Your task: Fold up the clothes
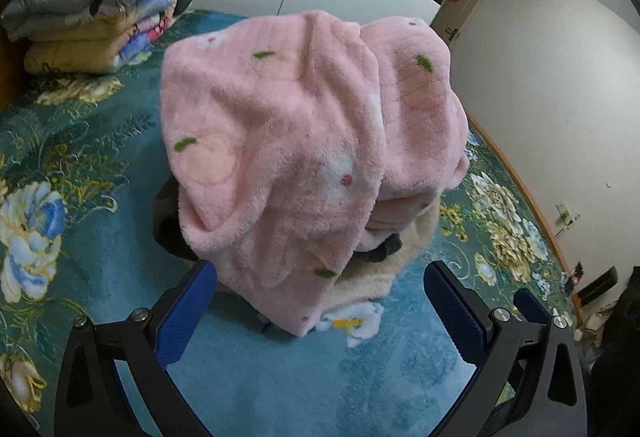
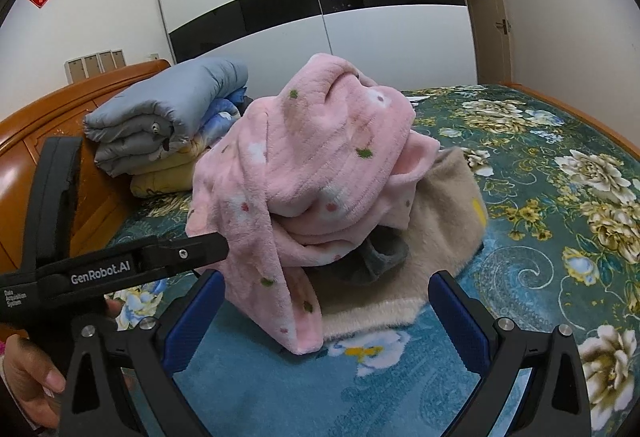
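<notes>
Three garments were counted in one heap at the centre of both frames: a pink fleece garment (image 1: 296, 141) with green and red spots on top, a cream fleece garment (image 2: 444, 221) beneath it, and a dark grey item (image 2: 380, 257) wedged between the two, only partly visible. The heap lay on the teal floral bedspread (image 1: 80, 157). One stack of folded quilts (image 1: 100, 1) stood at the upper left of the left wrist frame, against the wooden headboard (image 2: 48, 141) seen at the left of the right wrist frame.

Two grippers were recorded. The left gripper (image 1: 320, 301) was held low over the bedspread, pointing at the near edge of the heap; its blue-padded jaws stood wide apart on either side of the hanging pink hem, grasping nothing. The right gripper (image 2: 324, 309) was likewise spread wide and empty, its jaws flanking the lower pink fold and the cream edge. In the right wrist frame the left gripper's body crossed the lower left, its tip apparently meeting the pink fabric, though contact could not be confirmed. One hand (image 2: 28, 381) was visible at the lower left edge of that frame, curled around the handle.
</notes>
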`<move>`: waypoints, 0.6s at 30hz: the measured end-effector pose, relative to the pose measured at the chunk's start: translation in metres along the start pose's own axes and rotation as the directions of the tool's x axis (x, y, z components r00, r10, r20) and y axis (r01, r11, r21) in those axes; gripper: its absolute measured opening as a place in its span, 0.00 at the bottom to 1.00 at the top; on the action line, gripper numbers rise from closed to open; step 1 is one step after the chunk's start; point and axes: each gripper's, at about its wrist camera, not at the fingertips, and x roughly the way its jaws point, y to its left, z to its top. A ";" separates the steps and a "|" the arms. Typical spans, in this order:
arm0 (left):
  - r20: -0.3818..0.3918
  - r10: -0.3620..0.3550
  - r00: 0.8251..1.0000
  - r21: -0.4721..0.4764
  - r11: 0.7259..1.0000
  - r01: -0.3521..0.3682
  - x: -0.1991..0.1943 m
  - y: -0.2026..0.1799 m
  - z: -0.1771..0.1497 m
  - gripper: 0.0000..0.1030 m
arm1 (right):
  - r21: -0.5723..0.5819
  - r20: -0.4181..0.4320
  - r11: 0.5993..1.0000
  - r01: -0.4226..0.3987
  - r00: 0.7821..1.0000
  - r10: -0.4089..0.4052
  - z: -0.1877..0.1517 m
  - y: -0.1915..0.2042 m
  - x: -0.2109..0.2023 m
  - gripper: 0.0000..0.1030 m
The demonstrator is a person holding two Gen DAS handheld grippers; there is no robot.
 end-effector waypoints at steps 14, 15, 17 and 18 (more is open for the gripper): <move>0.035 0.031 0.999 0.057 0.998 -0.033 -0.011 -0.005 0.017 1.00 | 0.050 -0.018 0.998 -0.030 0.999 0.031 0.009 -0.005 -0.005 1.00; 0.039 0.035 0.999 0.070 0.997 -0.038 -0.010 -0.007 0.018 1.00 | 0.049 -0.022 0.998 -0.032 0.999 0.033 0.010 -0.005 -0.006 1.00; 0.036 0.041 0.999 0.086 0.995 -0.044 -0.008 -0.011 0.022 1.00 | 0.047 -0.032 0.999 -0.026 0.999 0.027 0.011 -0.007 -0.006 1.00; 0.040 0.049 0.998 0.097 0.994 -0.053 -0.008 -0.014 0.025 1.00 | 0.046 -0.041 0.999 -0.024 0.999 0.026 0.012 -0.008 -0.005 1.00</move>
